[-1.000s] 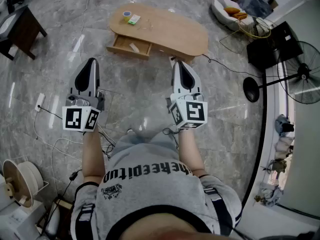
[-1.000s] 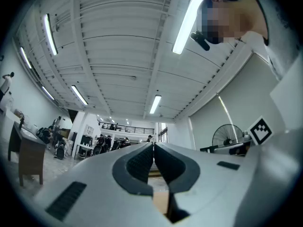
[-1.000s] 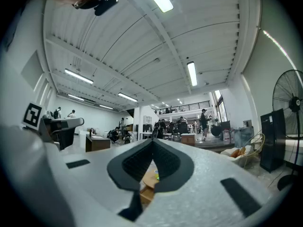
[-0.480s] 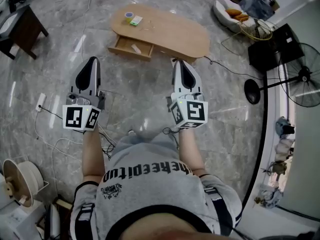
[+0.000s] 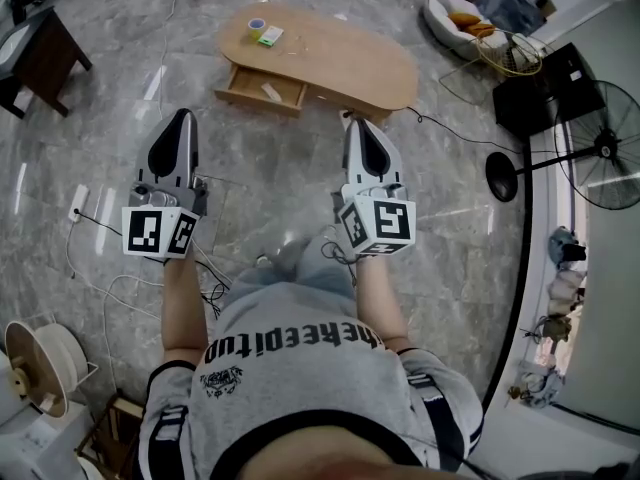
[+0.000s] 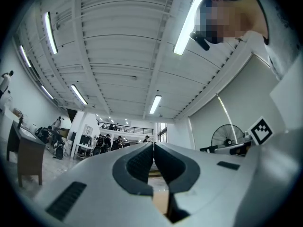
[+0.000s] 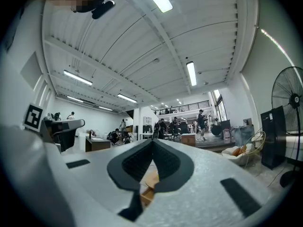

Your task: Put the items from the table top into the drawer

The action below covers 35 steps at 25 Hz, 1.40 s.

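Observation:
A low oval wooden table point(image 5: 350, 63) stands on the marble floor ahead of me. Its drawer point(image 5: 262, 90) is pulled open at the front left, with a small pale item inside. On the tabletop's left end sit a small roll of tape point(image 5: 256, 26) and a green-and-white packet point(image 5: 268, 37). My left gripper point(image 5: 182, 118) and right gripper point(image 5: 352, 124) are held side by side well short of the table, both shut and empty. In the left gripper view the left gripper point(image 6: 153, 145) points slightly upward with its pads together. The right gripper point(image 7: 152, 142) looks the same in the right gripper view.
A dark side table point(image 5: 45, 53) stands at the far left. Cables point(image 5: 100, 258) and a power strip point(image 5: 78, 202) lie on the floor to my left. A floor fan point(image 5: 600, 148) and a black box point(image 5: 545, 88) are at the right. People stand at distant desks point(image 7: 97, 143).
The head view has shifted slightly. Both grippers hold the same pose and stay shut.

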{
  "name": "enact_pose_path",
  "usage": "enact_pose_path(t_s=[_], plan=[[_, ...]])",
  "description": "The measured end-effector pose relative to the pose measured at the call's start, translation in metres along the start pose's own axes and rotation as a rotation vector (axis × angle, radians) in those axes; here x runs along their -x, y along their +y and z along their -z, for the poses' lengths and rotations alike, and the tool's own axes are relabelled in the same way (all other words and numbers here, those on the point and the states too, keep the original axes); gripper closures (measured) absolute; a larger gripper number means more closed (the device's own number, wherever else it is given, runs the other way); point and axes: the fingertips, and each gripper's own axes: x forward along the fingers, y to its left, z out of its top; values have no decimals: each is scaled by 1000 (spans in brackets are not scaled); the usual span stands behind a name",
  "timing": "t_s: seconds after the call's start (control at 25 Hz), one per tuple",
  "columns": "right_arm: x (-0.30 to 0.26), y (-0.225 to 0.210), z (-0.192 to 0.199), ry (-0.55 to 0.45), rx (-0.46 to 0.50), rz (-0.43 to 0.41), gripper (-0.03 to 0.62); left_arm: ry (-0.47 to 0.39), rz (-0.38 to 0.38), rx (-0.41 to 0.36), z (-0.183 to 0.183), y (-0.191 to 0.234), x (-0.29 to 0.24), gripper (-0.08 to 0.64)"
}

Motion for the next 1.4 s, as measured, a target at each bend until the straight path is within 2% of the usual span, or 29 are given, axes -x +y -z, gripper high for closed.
enact_pose_path(t_s=[0.32, 0.6, 0.96, 1.4], plan=[[-24, -5, 3, 7, 2, -9, 591, 5, -7, 4, 8, 11, -15, 548], [-74, -8, 8, 0, -8, -33, 591, 2, -16, -13, 16, 36, -46, 549], [-165, -31, 14, -4, -10, -67, 591, -13, -36, -28, 33, 76, -123, 549], [-263, -74, 11, -20, -8, -116, 591, -30, -50, -39, 53, 99, -221, 549]])
